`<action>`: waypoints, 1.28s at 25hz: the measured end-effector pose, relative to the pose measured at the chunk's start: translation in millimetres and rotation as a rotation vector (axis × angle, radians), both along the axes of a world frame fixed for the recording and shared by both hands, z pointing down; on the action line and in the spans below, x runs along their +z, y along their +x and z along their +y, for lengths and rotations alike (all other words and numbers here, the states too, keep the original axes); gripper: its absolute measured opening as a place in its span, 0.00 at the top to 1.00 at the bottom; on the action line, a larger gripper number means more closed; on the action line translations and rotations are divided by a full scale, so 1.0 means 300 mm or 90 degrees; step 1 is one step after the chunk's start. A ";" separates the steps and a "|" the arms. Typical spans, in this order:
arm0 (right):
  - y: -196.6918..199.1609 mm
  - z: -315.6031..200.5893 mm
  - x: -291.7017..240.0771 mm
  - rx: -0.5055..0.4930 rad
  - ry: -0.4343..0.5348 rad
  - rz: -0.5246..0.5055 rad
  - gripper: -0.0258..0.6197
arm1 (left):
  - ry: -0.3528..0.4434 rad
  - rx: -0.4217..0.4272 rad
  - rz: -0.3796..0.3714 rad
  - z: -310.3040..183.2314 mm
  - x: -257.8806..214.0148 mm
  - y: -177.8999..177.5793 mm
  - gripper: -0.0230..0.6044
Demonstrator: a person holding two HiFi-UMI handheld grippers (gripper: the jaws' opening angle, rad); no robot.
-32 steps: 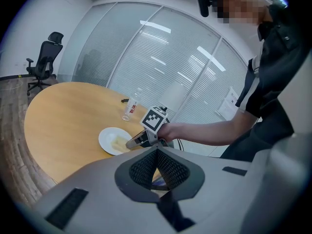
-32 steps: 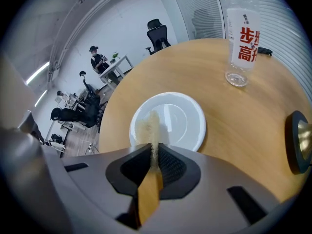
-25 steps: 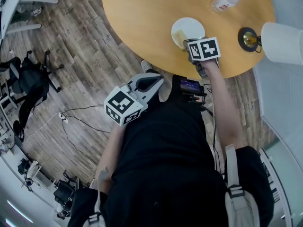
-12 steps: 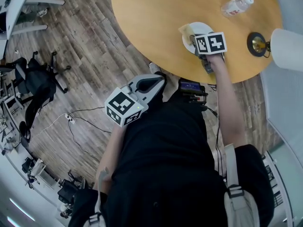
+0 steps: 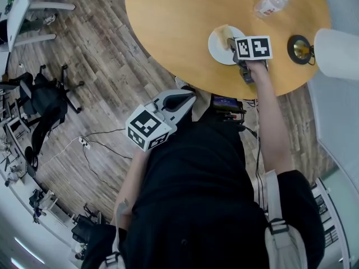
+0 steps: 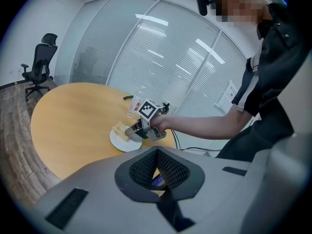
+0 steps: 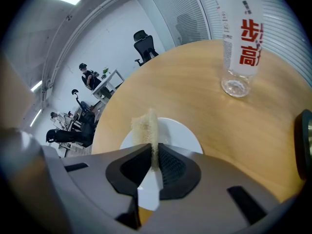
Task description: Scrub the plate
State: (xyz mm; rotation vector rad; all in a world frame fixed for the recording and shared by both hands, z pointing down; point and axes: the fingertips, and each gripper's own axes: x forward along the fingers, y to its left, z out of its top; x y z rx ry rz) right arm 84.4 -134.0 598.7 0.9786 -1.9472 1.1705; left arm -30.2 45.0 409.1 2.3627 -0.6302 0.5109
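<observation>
And here the pale yellow sponge (image 7: pixel 145 126) is seen pinched edge-on between the jaws of the right gripper (image 7: pixel 155 156), which are clamped firmly on its lower end. It is held over the round white plate (image 7: pixel 173 133). The plate lies on the round wooden table (image 5: pixel 179 21), on its right side and close to the near edge. From the head view the sponge sits over the plate's far left part. Whether it is pressed onto the surface cannot be made out.

The left gripper (image 6: pixel 157 154) is held back at the person's body, well apart from the table. Its jaws are brought together with nothing between them, so the plate is steadied by nothing.

The scrubbing stroke looks to be the step in hand. It would be done best with the sponge tipped over so that a broad face, not the thin edge, is laid on the plate. Small circles should be worked from rim to centre under modest pressure, since a loose plate may be pushed towards the table edge. The near rim could be pinned by the idle gripper. The clear plastic bottle with red print (image 7: pixel 241 38), further off to the right, is well out of the stroke's way.
</observation>
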 end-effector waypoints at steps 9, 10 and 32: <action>0.227 0.043 -0.039 0.052 0.006 0.018 0.91 | 0.009 0.032 0.005 0.027 -0.021 0.149 0.95; 0.241 0.052 -0.043 0.052 0.006 0.018 0.91 | 0.010 0.036 0.006 0.032 -0.023 0.166 0.95; 0.128 0.203 -0.028 -0.164 0.005 0.086 0.91 | 0.012 -0.047 0.044 0.087 -0.009 0.321 0.95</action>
